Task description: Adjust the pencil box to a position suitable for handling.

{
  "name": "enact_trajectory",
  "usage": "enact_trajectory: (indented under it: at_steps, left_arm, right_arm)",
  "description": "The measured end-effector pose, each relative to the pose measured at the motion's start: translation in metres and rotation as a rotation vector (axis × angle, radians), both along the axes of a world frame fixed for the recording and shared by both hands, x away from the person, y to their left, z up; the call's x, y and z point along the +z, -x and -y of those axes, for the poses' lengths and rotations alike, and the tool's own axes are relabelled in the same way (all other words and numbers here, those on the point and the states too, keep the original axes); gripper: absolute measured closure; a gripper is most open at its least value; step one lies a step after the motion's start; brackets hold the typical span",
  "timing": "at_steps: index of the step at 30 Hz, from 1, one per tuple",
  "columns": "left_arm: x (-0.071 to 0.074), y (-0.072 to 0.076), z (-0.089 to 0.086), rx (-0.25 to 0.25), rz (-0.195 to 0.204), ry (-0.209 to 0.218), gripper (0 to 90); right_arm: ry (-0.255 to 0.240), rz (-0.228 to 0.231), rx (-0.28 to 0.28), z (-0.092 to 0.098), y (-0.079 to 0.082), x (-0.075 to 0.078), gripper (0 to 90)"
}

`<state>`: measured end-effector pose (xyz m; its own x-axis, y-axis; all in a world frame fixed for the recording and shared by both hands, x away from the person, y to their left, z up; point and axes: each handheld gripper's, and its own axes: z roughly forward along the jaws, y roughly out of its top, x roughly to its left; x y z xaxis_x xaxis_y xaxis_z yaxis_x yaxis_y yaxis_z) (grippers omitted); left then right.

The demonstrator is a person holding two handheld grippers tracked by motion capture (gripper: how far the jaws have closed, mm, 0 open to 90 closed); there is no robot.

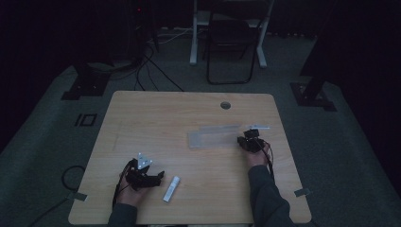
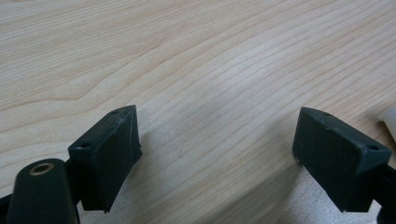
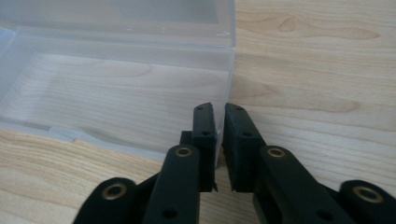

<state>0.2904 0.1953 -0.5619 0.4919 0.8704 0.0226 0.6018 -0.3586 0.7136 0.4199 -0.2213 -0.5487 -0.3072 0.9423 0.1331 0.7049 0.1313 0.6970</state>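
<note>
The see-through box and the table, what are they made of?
The box looks like clear plastic, a bit frosted and shiny: the table's wood lines show through its floor and walls, and its open lid glints. The table looks like pale wood with a smooth matte top; wavy grain lines run across it. It could be a printed wood-look surface.

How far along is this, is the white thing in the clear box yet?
Not yet. Done: the clear box lies open on the table, lid back, nothing inside. In hand: the right gripper sits at the box's near corner, jaws almost together; whether they pinch the wall is unclear. The left gripper is open beside the white piece, not touching it. Left, probably: pick the piece up, put it in the box, close the lid.
</note>
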Motion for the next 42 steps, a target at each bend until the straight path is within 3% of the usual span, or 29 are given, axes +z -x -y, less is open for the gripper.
enact_trajectory:
  at_steps: [1, 5, 10, 13, 20, 25, 28, 36, 40, 41, 42]
  left_arm:
    - [0.0, 0.0, 0.0, -0.003, 0.001, 0.0, 15.6]
    - [0.004, 0.004, 0.0, -0.025, -0.002, -0.001, 36.1]
    - [0.009, 0.004, 0.001, -0.046, -0.004, 0.029, 37.0]
    - [0.02, 0.004, 0.006, -0.082, 0.03, 0.048, 36.9]
    - [0.029, -0.005, 0.025, -0.136, 0.075, 0.021, 33.1]
    - [0.027, -0.021, 0.034, -0.136, 0.063, 0.025, 17.0]
    - [0.026, -0.024, 0.033, -0.134, 0.052, 0.045, 15.3]
    - [0.027, -0.032, 0.038, -0.151, 0.048, 0.004, 12.9]
    - [0.024, -0.032, 0.04, -0.165, 0.033, 0.007, 10.8]
    - [0.023, -0.032, 0.042, -0.174, 0.027, 0.002, 10.1]
    - [0.023, -0.032, 0.042, -0.174, 0.027, 0.002, 10.1]
  right_arm:
    - [-0.003, -0.002, -0.003, -0.001, 0.0, 0.0, 84.7]
    - [-0.011, -0.001, 0.009, -0.009, 0.001, 0.0, 86.8]
    - [-0.012, 0.003, 0.029, -0.017, 0.004, -0.001, 87.1]
    - [-0.021, -0.001, 0.044, -0.028, 0.008, 0.0, 87.0]
    - [-0.037, -0.01, 0.087, -0.043, 0.011, -0.001, 86.1]
    - [-0.037, -0.004, 0.148, -0.053, 0.014, -0.001, 85.3]
    - [-0.036, -0.001, 0.166, -0.056, 0.015, -0.001, 85.4]
    - [-0.052, 0.003, 0.232, -0.068, 0.019, -0.002, 86.3]
    - [-0.066, -0.003, 0.264, -0.077, 0.019, -0.002, 86.2]
    - [-0.056, 0.001, 0.283, -0.082, 0.021, 0.0, 80.0]
    - [-0.056, 0.001, 0.283, -0.082, 0.021, 0.0, 80.0]
